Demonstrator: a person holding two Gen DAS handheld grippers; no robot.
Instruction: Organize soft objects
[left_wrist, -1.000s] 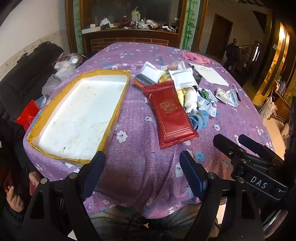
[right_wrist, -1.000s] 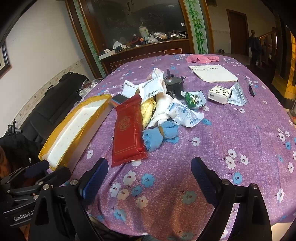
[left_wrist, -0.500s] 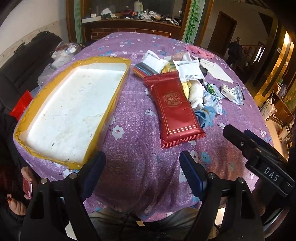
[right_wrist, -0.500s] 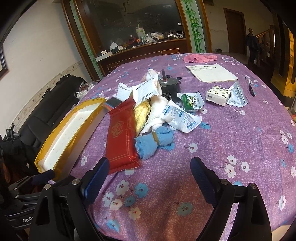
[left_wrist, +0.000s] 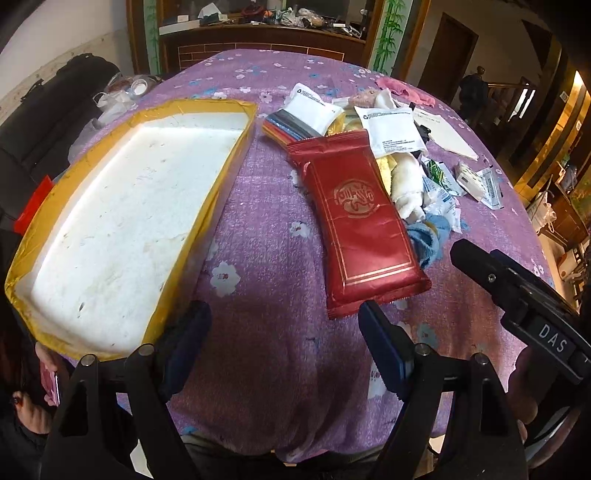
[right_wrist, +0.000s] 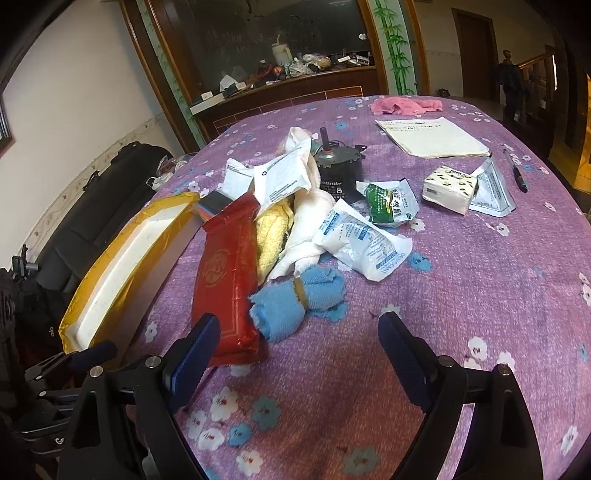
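We've got both grippers, left (left_wrist: 284, 332) & right (right_wrist: 299, 347), spread wide, holding nothing. Red packet (right_wrist: 225, 273) lies just ahead-left of right gripper, long axis running away from us; blue towel (right_wrist: 295, 299) touching its right edge. Tray (left_wrist: 236, 162) empty, left of packet.

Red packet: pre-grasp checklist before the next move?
1. Left hand-held gripper open, empty: ok.
2. Right hand-held gripper open, empty: ok.
3. Red packet near end unobstructed: ok.
4. Far end clear: not ok, white pouch overlaps it.
5. Yellow-rimmed tray has room: ok, nothing in it.
6. Blue cloth clear of the packet: not ok, touching its edge.
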